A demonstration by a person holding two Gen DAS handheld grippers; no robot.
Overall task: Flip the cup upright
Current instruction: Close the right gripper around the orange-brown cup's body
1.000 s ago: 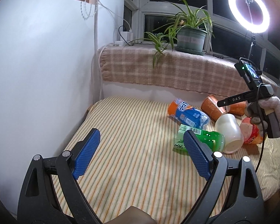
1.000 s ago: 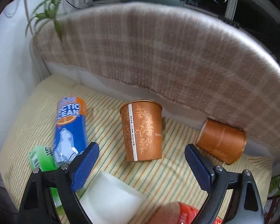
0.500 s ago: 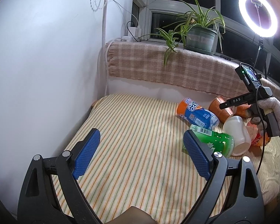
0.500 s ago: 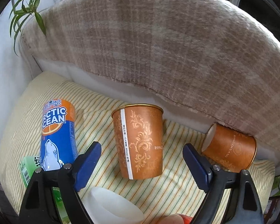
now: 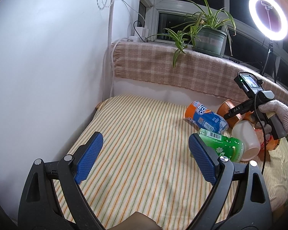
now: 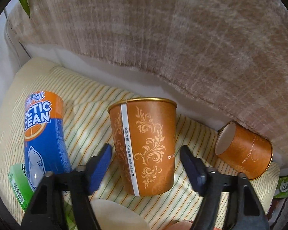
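the brown paper cup (image 6: 144,147) lies on the striped cloth (image 6: 192,132) dead ahead of the right gripper (image 6: 146,163), its long axis pointing away, rim far; the spread fingers flank it without touching. the left gripper (image 5: 146,157) hangs open, well apart. a blue cup (image 6: 43,134) lies just left, a 2nd brown cup (image 6: 245,153) right.
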